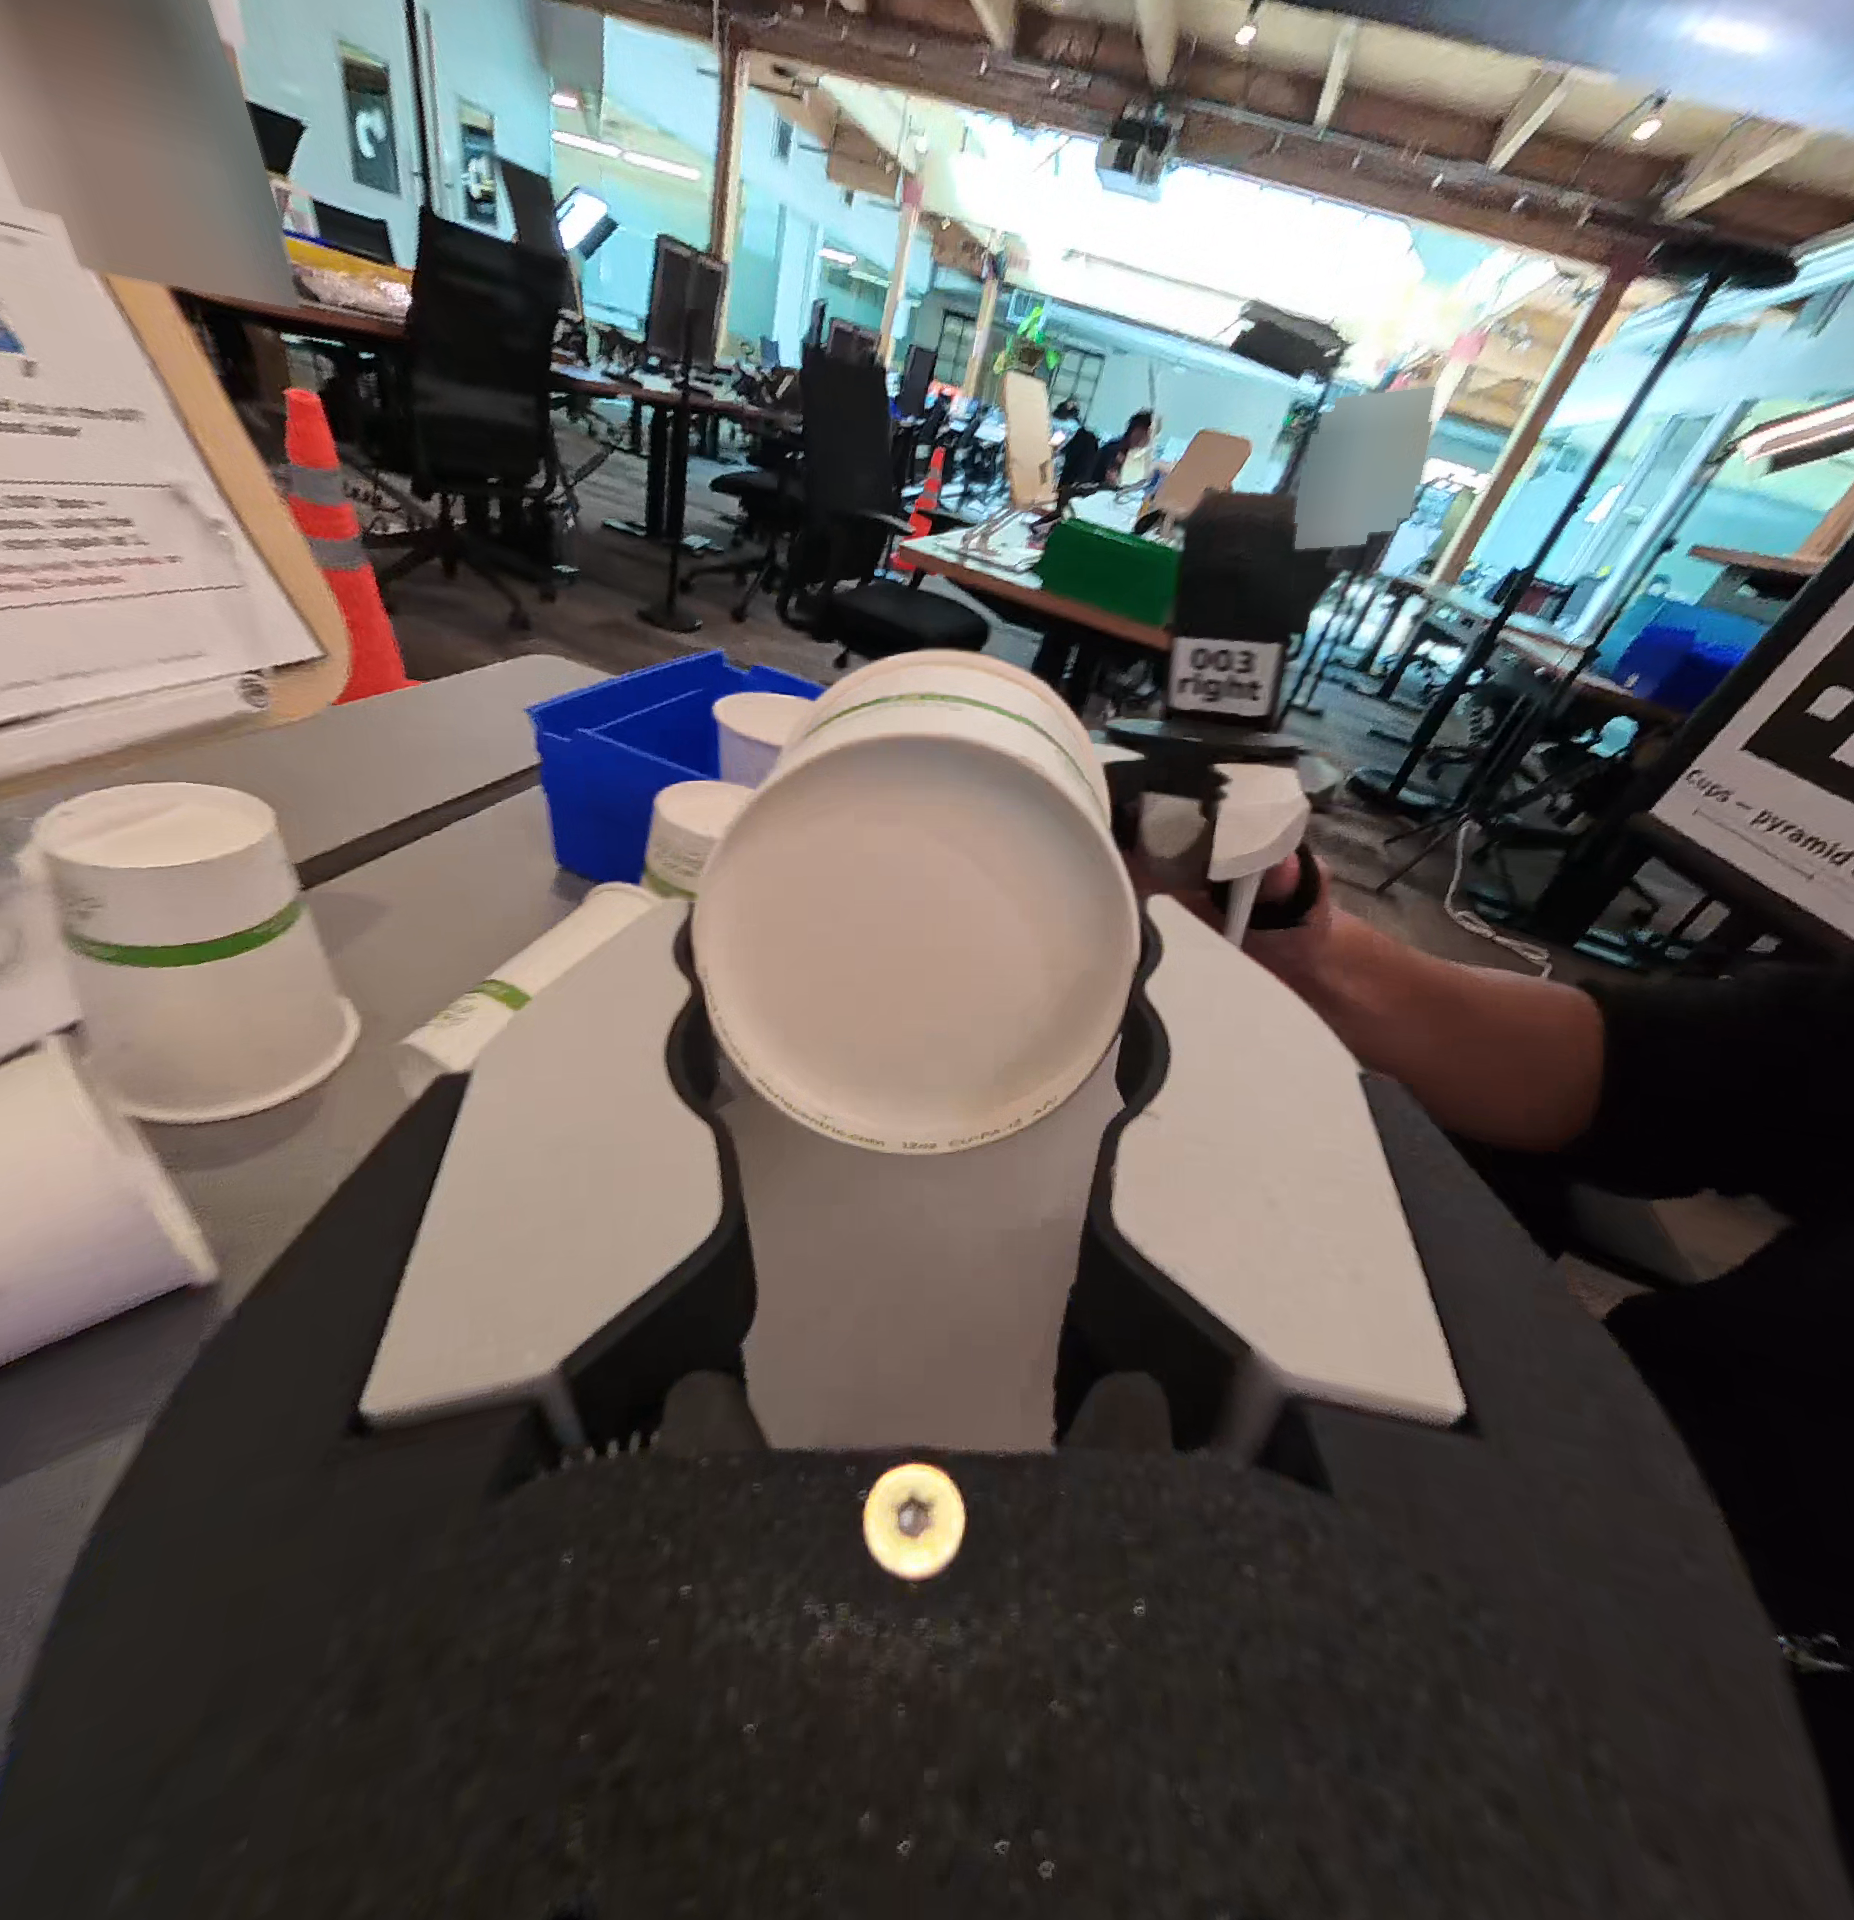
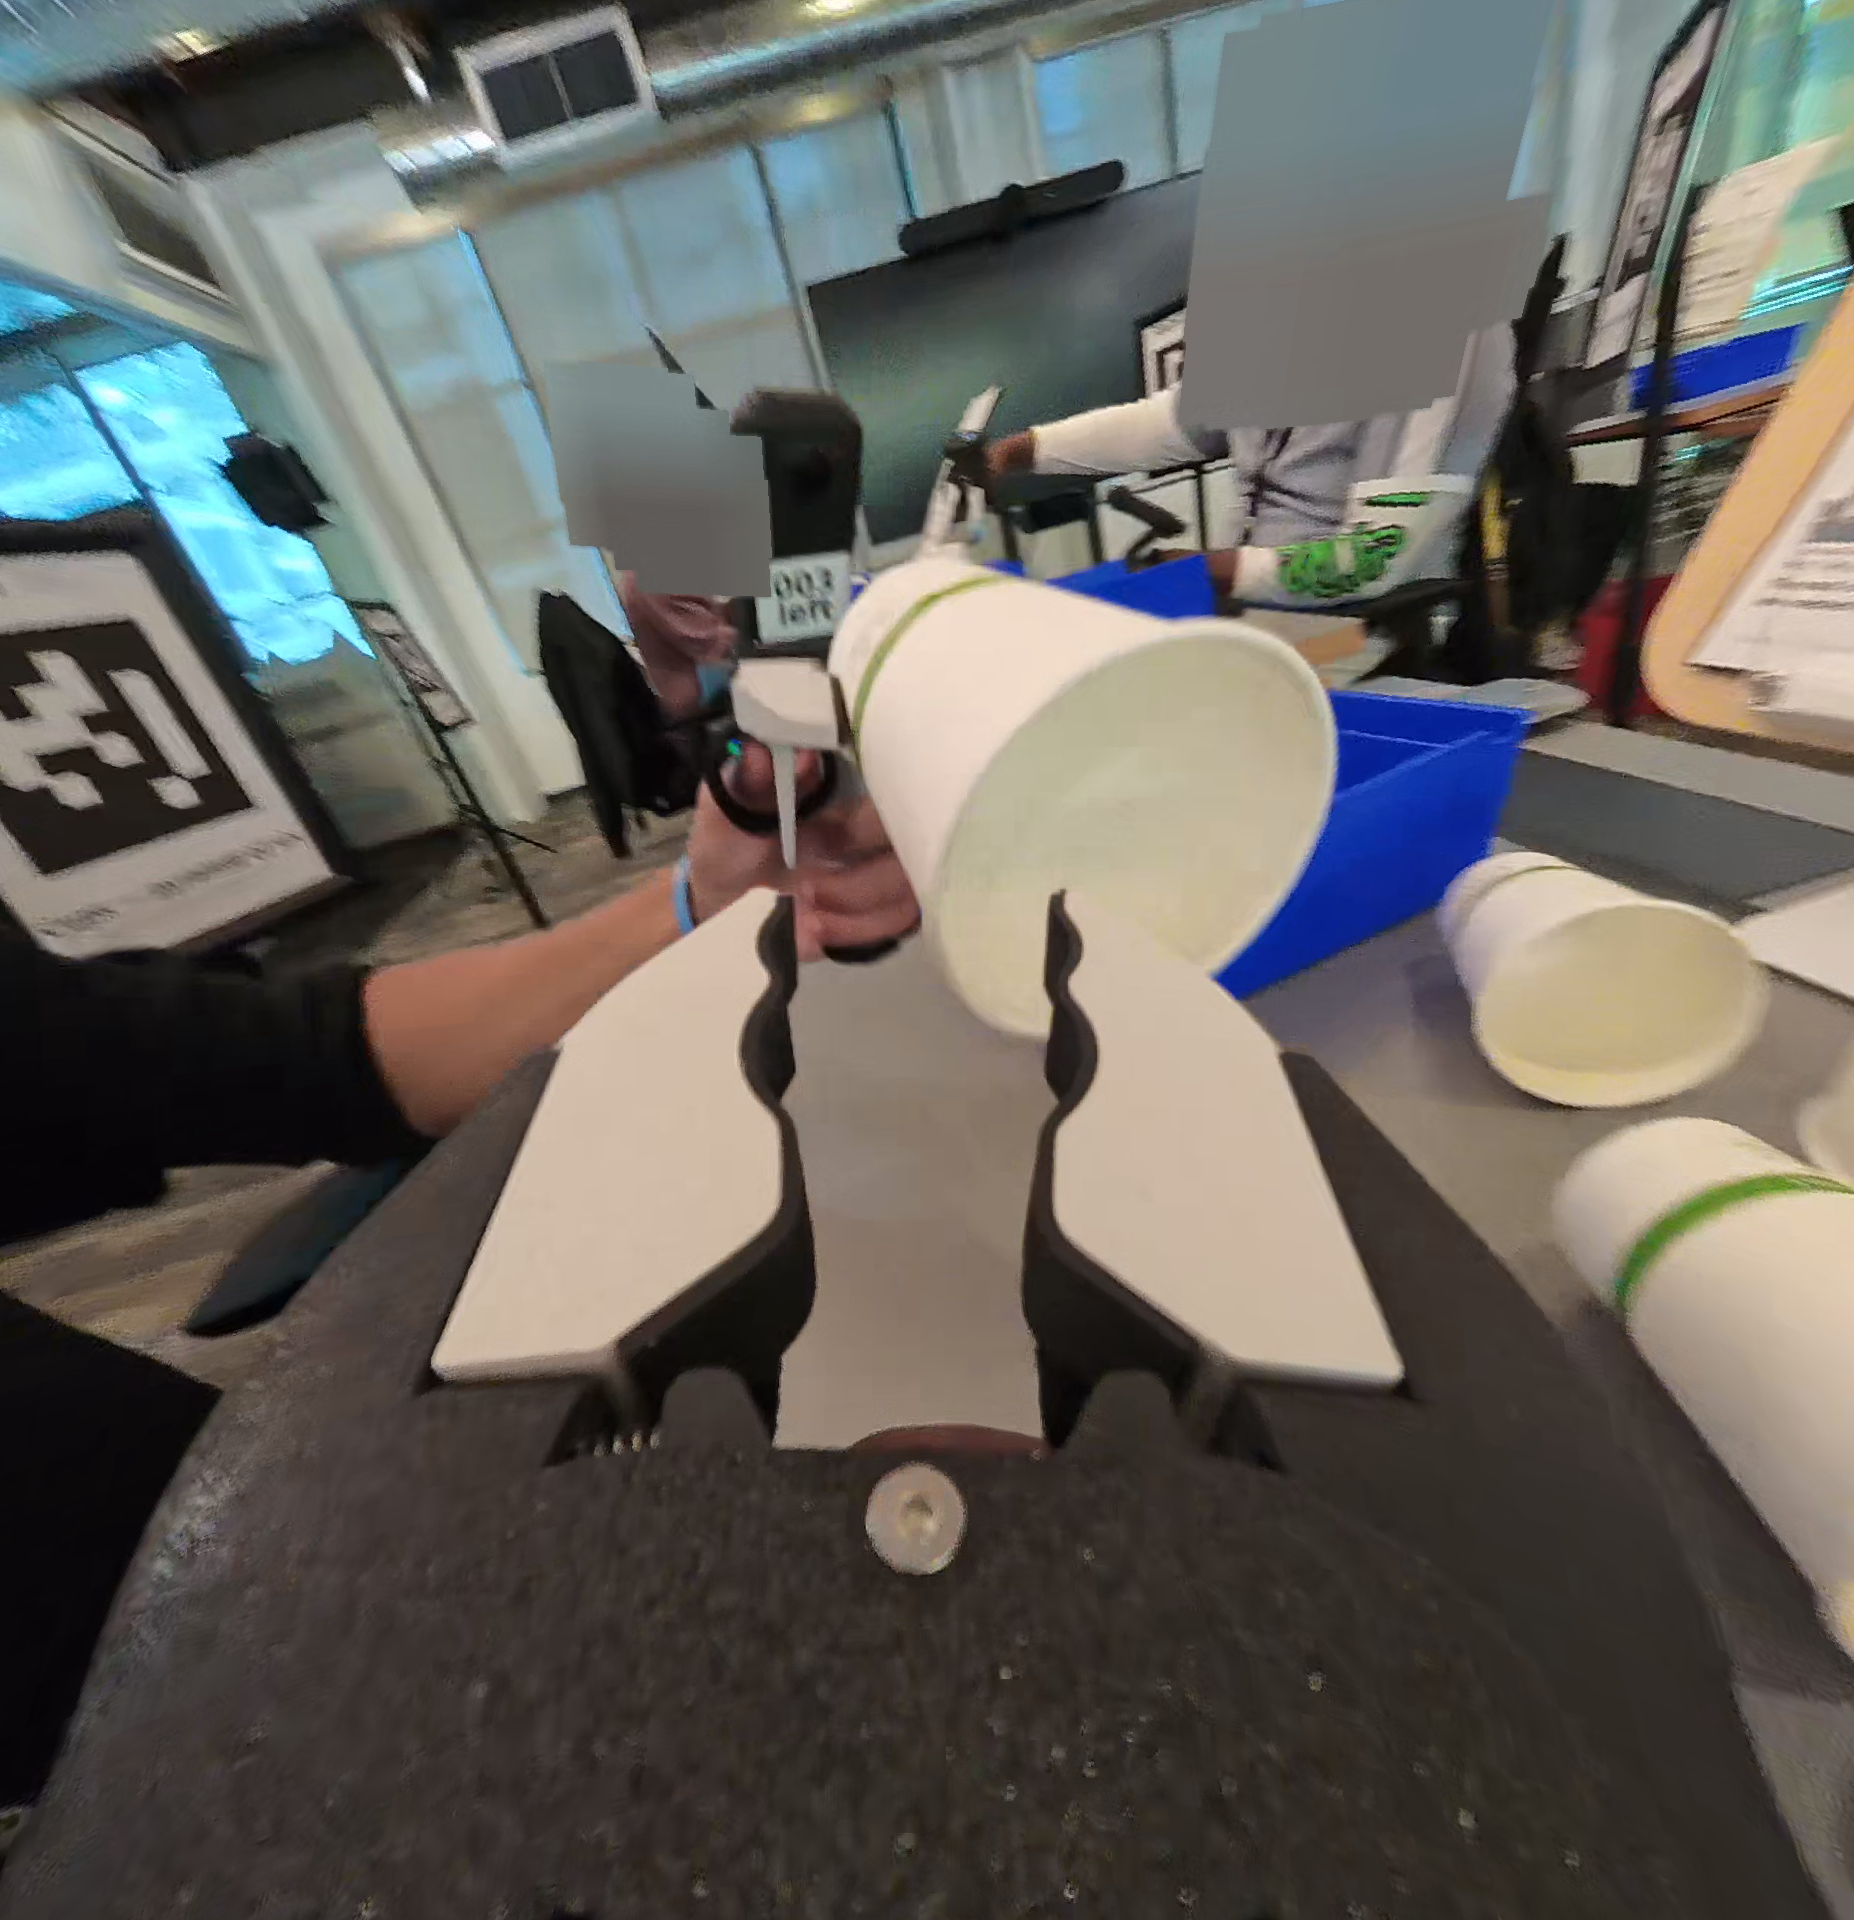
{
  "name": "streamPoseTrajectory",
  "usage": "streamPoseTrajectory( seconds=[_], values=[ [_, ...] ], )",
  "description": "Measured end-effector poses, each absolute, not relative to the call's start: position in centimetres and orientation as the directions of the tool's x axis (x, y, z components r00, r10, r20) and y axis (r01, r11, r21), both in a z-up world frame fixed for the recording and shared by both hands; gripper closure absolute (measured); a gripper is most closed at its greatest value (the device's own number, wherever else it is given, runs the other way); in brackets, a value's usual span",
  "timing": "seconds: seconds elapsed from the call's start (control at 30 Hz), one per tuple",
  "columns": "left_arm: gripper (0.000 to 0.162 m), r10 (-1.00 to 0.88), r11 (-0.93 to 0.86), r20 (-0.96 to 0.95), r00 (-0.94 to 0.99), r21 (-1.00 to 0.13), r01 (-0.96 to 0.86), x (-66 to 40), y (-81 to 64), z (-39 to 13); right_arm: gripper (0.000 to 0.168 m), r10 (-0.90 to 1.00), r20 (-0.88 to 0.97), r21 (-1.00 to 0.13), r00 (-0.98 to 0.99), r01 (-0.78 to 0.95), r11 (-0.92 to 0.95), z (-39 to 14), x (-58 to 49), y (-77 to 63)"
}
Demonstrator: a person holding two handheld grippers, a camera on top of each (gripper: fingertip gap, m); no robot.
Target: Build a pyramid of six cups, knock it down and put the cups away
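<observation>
Aloft, cup [image 1: 915,987] in left gripper [image 1: 918,1023]

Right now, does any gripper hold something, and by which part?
The left gripper holds a paper cup by its side wall near the closed base, mouth pointing away. The right gripper is open and holds nothing.
</observation>
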State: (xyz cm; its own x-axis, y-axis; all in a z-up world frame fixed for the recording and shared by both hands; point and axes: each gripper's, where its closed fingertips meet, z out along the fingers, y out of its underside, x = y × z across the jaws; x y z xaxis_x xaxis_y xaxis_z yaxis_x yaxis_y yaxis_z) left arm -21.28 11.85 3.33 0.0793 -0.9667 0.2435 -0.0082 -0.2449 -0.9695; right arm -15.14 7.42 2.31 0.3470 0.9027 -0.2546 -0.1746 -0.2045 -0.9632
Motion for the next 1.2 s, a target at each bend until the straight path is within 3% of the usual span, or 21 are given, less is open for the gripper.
streamPoseTrajectory(
  seconds=[0.17, 0.2, 0.23, 0.43, 0.53, 0.7, 0.8, 0.87, 0.93, 1.07, 1.2],
  values=[
    [0.087, -0.955, -0.293, 0.295, 0.041, -0.955, 0.040, -19.7, 11.4, 2.6, 0.135, 0.907, -0.373, -0.905, 0.196, -0.292, -0.309, 2.7, -15.7, 7.3],
    [0.087, -0.951, -0.306, 0.307, 0.029, -0.951, 0.045, -19.4, 11.4, 2.5, 0.142, 0.904, -0.386, -0.901, 0.184, -0.286, -0.326, 2.3, -15.7, 7.4],
    [0.087, -0.949, -0.314, 0.315, 0.023, -0.949, 0.039, -19.2, 11.3, 2.3, 0.164, 0.907, -0.385, -0.901, 0.169, -0.282, -0.330, 2.0, -15.7, 7.2],
    [0.086, -0.936, -0.351, 0.351, 0.038, -0.936, 0.016, -19.0, 11.3, 0.7, 0.168, 0.904, -0.380, -0.907, 0.197, -0.272, -0.322, 1.2, -15.5, 7.4],
    [0.070, -0.916, -0.383, 0.381, 0.129, -0.924, 0.004, -20.0, 11.2, -0.9, 0.168, 0.902, -0.336, -0.933, 0.271, -0.229, -0.279, 1.4, -14.7, 7.7],
    [0.074, -0.870, -0.376, 0.336, 0.359, -0.926, -0.043, -21.8, 9.1, -6.0, 0.168, 0.815, -0.099, -0.994, 0.571, -0.096, -0.054, 8.5, -6.6, 9.1],
    [0.073, -0.864, -0.399, 0.325, 0.385, -0.908, -0.128, -21.2, 7.7, -8.1, 0.167, 0.637, 0.096, -0.985, 0.765, 0.165, -0.050, 11.7, 0.6, 11.1],
    [0.074, -0.866, -0.402, 0.319, 0.386, -0.903, -0.155, -20.8, 7.5, -8.5, 0.168, 0.511, 0.250, -0.918, 0.822, 0.370, -0.146, 12.1, 5.4, 13.1],
    [0.074, -0.877, -0.382, 0.293, 0.381, -0.906, -0.181, -20.6, 7.5, -8.8, 0.168, 0.485, 0.286, -0.806, 0.827, 0.481, -0.345, 10.4, 9.2, 14.8],
    [0.078, -0.892, -0.335, 0.214, 0.399, -0.904, -0.265, -20.4, 7.4, -10.2, 0.167, 0.540, 0.219, -0.561, 0.812, 0.558, -0.612, 5.6, 13.4, 16.6],
    [0.076, -0.912, -0.260, 0.104, 0.398, -0.896, -0.361, -19.7, 6.5, -11.3, 0.167, 0.608, 0.172, -0.364, 0.775, 0.624, -0.692, 1.2, 14.0, 17.4]
  ],
)
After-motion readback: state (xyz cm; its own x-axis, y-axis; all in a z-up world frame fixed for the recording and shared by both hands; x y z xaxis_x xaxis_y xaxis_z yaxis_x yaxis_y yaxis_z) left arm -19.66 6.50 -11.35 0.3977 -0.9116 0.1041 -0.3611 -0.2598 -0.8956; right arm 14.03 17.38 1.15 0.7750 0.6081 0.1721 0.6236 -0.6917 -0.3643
